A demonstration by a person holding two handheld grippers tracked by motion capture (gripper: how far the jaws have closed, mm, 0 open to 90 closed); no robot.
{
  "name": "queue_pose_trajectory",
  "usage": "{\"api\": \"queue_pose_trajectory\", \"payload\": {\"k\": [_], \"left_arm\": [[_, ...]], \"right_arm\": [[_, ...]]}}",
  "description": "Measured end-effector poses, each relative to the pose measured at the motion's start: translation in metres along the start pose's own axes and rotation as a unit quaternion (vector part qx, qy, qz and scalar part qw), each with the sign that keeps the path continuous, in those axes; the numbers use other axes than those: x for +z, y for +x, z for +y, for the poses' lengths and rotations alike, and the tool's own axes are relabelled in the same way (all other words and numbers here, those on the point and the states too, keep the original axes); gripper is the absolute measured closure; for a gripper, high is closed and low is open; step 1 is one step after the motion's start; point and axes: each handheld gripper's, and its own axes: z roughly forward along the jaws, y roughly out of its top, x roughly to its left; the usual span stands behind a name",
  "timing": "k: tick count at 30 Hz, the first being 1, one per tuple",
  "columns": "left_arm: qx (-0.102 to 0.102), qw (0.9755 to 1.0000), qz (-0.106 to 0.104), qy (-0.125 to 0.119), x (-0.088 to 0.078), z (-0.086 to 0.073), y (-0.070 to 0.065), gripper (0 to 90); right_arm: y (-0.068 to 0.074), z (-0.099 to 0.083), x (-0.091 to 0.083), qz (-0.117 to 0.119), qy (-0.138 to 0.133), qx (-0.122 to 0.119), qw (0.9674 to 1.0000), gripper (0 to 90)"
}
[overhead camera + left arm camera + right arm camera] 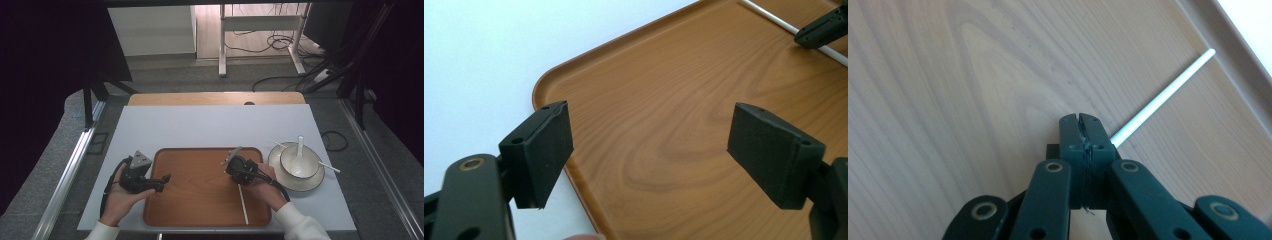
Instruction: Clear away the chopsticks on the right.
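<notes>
My right claw [1083, 131] seems clamped on the chopstick [1163, 97], lower right of the tray [200, 210]; I lower it flat. Left claw [649, 150] gapes empty.

Overhead camera faces forward-down; both tool cameras closely share the tray [200, 195].

Brown wood-grain tray [200, 200], white chopstick [243, 203], white bowl [310, 159], black tools.
</notes>
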Motion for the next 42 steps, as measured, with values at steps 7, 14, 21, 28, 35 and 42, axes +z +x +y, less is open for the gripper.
{"api": "queue_pose_trajectory", "payload": {"k": [7,14,21,28,35,42], "left_arm": [[0.005,1.0000,-0.002,0.008,0.004,-0.001,-0.002,17.9],[0.002,1.0000,-0.001,0.006,0.003,-0.001,-0.001,17.9],[0.002,1.0000,-0.001,0.006,0.003,-0.001,0.000,17.9],[0.003,1.0000,-0.001,0.007,0.004,-0.001,0.000,17.9],[0.003,1.0000,0.000,0.007,0.003,-0.001,0.000,17.8],[0.001,1.0000,0.001,0.008,0.004,-0.002,0.000,17.8]], "right_arm": [[-0.004,-0.004,-0.002,-0.001,0.002,0.009,1.0000,89.4],[-0.007,-0.007,-0.003,0.000,0.003,0.011,0.9999,89.4],[-0.010,-0.010,-0.004,0.002,0.006,0.018,0.9998,89.4],[-0.011,-0.013,-0.005,0.000,0.007,0.021,0.9997,89.4],[-0.012,-0.015,-0.006,0.000,0.008,0.021,0.9998,89.4],[-0.014,-0.017,-0.007,0.001,0.011,0.025,0.9996,89.4]]}}
